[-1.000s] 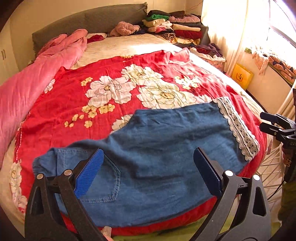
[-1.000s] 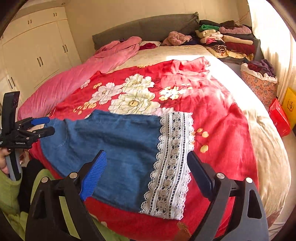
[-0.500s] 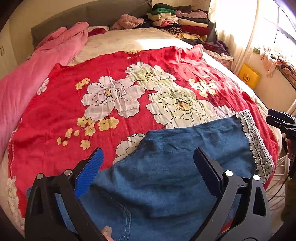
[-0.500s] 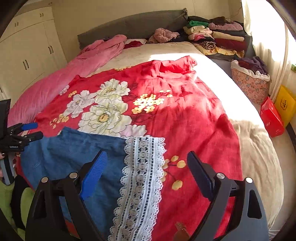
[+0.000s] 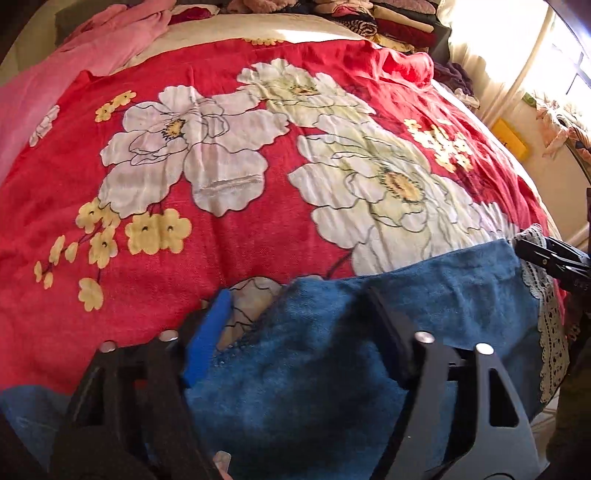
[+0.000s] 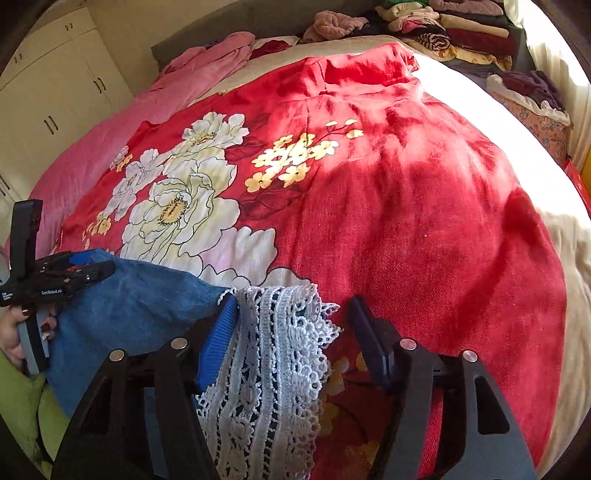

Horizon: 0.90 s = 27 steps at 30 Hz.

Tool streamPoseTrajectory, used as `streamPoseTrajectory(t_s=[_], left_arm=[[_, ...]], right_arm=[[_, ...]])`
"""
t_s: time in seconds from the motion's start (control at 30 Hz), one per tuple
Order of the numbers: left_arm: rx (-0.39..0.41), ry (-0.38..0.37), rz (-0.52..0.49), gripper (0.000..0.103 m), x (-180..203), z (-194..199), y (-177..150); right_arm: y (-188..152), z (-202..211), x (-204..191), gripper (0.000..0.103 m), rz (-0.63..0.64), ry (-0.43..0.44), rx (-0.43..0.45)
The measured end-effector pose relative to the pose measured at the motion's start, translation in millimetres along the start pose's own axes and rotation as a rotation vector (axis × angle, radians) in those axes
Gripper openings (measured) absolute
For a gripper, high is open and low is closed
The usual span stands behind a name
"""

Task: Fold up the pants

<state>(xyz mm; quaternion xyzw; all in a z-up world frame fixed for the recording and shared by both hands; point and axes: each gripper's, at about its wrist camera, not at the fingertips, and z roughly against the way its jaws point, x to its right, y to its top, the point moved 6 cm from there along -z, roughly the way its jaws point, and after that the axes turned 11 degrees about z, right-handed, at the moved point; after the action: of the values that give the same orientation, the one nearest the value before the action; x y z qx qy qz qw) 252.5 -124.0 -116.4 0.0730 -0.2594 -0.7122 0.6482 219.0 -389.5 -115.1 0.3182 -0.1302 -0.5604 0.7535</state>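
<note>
Blue denim pants point(image 5: 369, 332) with a white lace hem point(image 6: 273, 354) lie flat near the front edge of a red floral blanket point(image 5: 229, 229). My left gripper point(image 5: 299, 325) is low over the pants' far edge at the crotch side, its jaws partly open around the cloth, not clamped. My right gripper point(image 6: 291, 332) is low over the lace hem, its jaws partly open with the hem's far corner between them. Each gripper also shows in the other's view, the right gripper point(image 5: 550, 254) and the left gripper point(image 6: 66, 277).
A pink quilt point(image 6: 110, 140) lies along the bed's left side. Stacks of folded clothes point(image 6: 461, 33) sit at the head of the bed on the right. A cloth basket point(image 6: 532, 107) stands beside the bed. White wardrobes point(image 6: 48, 96) line the left wall.
Both grippers have moved forward and down onto the pants' far edge. Their jaws have narrowed around the cloth.
</note>
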Motion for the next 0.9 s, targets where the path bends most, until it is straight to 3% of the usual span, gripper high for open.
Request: streamPoseTrajectory(t_s=[0.03,0.1,0.13,0.17,0.37,0.43,0.57,0.7,0.83,0.9], left_arm=[[0.000,-0.017,-0.002,0.027,5,2,-2],[0.012,0.004,-0.030,0.005,15,9,-7],[0.030,0.036,-0.056,0.004,19,13,-8],[0.049,0.051,-0.078,0.003,22,17,-9],[0.105,0.005,-0.035,0.002,22,48,10],[0.128,0.025,-0.052,0.002,25,55,21],[0.132,0.066,-0.054,0.002,23,43,32],[0.077,0.112,-0.055,0.002,13,2,20],[0.099,0.136,-0.076,0.010,8,-7,15],[0.101,0.137,-0.068,0.018,5,-2,16]], right_arm=[[0,3,-1,0.050,-0.004,0.013,0.008],[1,8,-5,0.039,-0.003,0.049,0.025],[2,12,-9,0.025,0.004,0.075,0.034],[2,15,-14,0.022,0.017,0.089,0.046],[32,55,-30,0.020,0.192,-0.045,0.149],[42,55,-26,0.020,0.206,-0.061,0.156],[50,34,-20,0.020,0.263,-0.125,0.111],[35,-5,-15,0.021,0.293,-0.162,0.020],[31,-9,-1,0.036,0.246,-0.174,0.019],[32,1,5,0.053,0.217,-0.203,0.029]])
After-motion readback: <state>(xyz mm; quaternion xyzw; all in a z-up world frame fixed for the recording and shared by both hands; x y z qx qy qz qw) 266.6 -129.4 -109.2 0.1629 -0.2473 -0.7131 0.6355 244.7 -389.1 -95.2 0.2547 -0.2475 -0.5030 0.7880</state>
